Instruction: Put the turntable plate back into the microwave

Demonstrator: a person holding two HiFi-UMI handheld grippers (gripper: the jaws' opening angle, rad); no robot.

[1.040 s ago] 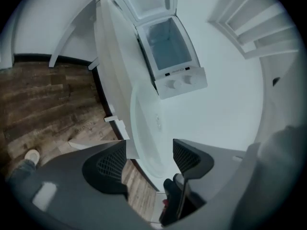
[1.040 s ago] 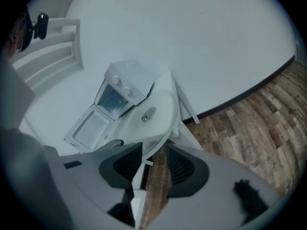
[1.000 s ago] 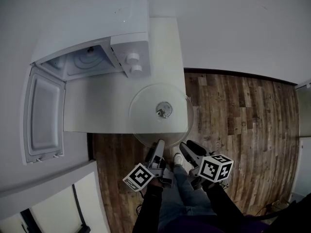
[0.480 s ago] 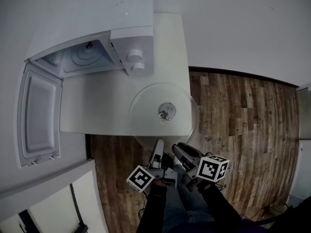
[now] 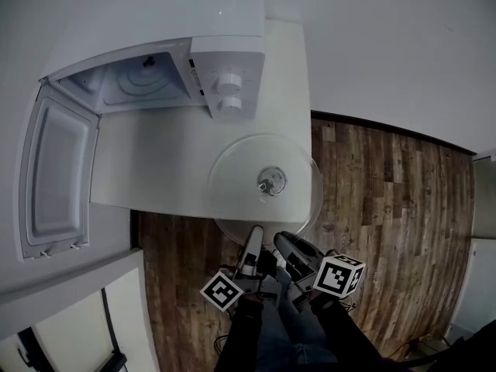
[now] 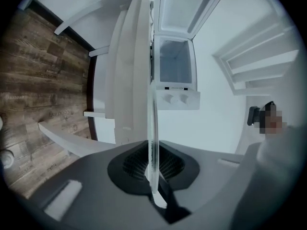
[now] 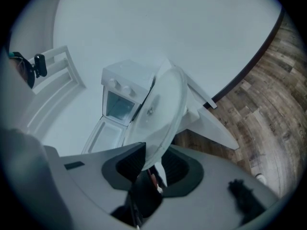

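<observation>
Left gripper (image 6: 152, 163) just closed, gripping turntable plate (image 5: 240, 169)

One microwave (image 5: 155, 45) with two knobs (image 5: 229, 82), one turntable plate (image 5: 240, 169), one white counter (image 5: 155, 169), one left gripper (image 5: 254, 232), one right gripper (image 5: 282, 240).

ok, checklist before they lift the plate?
1. Left gripper grip: jaws have just been closing and now pinch the plate rim: ok.
2. Right gripper grip: jaws have just been closing, rim between them, pads not pressing yet: not ok.
3. Microwave door swung wide open: ok.
4. Cavity: nothing loose visible inside: ok.
5. Plate lies flat on the counter, near edge overhanging toward the grippers: ok.
</observation>
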